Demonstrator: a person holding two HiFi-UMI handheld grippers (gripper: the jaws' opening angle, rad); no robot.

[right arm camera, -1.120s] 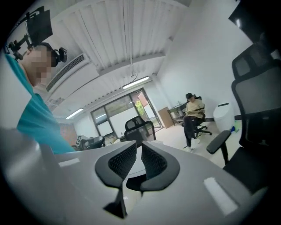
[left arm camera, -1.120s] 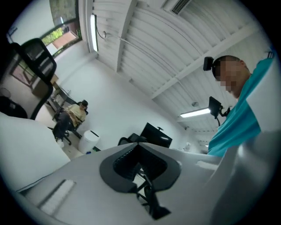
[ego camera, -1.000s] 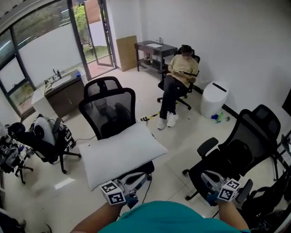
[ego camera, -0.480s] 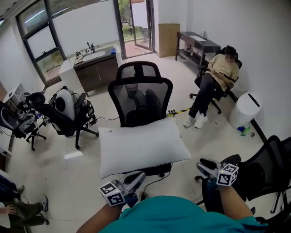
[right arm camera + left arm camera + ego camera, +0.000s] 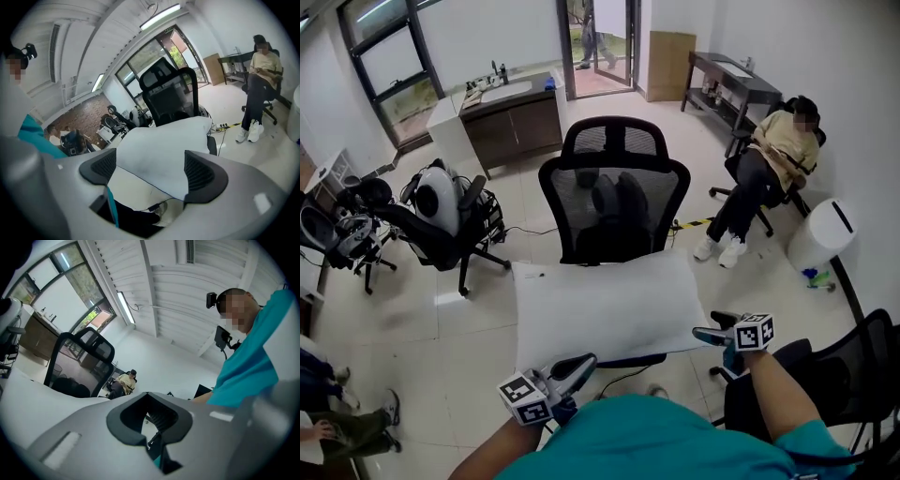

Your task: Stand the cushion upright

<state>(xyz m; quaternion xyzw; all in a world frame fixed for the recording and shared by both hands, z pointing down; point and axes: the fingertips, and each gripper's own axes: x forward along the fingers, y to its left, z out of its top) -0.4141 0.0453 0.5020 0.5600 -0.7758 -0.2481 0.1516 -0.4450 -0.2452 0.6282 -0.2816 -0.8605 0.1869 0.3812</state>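
The white cushion (image 5: pixel 605 305) lies flat on the seat of the black chair (image 5: pixel 614 202) in the middle of the room. It is not standing up yet. The tall chair back is at 12 o'clock from it.

A second ago the 2 grippers were low and far from the cushion. The right one was way off by another chair. Now both have come in close. The left gripper (image 5: pixel 579 364) sits at 7 o'clock from the cushion, just by its near edge. The right gripper (image 5: pixel 705 333) sits at 4 o'clock, just beside the near right corner.

The right gripper's jaws were almost closed and have just been opening. Now they are spread wide. In the right gripper view, the cushion's corner shows in the gap between the 2 black pads, but the pads do not press on it. The left gripper's fingers look pressed together, with nothing pinched in them.

The cushion itself has not moved on the seat.

I think this means the person is getting ready to grab. The open right jaws look set to close on that corner. Then the cushion could be tipped up to lean on the chair back.

A person in a yellow top (image 5: pixel 783 155) sits at 2 o'clock, well away from all this.
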